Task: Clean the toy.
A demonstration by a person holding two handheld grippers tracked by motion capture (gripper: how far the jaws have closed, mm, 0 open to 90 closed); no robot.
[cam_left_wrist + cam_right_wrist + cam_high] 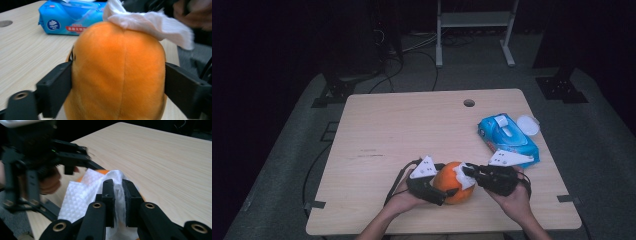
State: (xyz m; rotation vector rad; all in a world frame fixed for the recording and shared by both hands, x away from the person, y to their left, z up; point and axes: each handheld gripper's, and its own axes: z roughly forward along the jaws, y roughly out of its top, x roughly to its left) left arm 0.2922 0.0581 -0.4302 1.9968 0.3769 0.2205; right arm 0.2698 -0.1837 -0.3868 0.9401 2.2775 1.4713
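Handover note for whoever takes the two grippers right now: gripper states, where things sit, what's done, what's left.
Left gripper: jaws on either side of the orange plush toy and touching its flanks, steadying it near the front edge of the table.
Right gripper: shut on a white wipe, which it presses to the top of the toy.
Blue wipe pack: at the right of the table, its lid lying off beside it.
Done: wipe pulled out and brought onto the toy.
Left, probably: finish wiping the toy, put the wipe down, close the pack.
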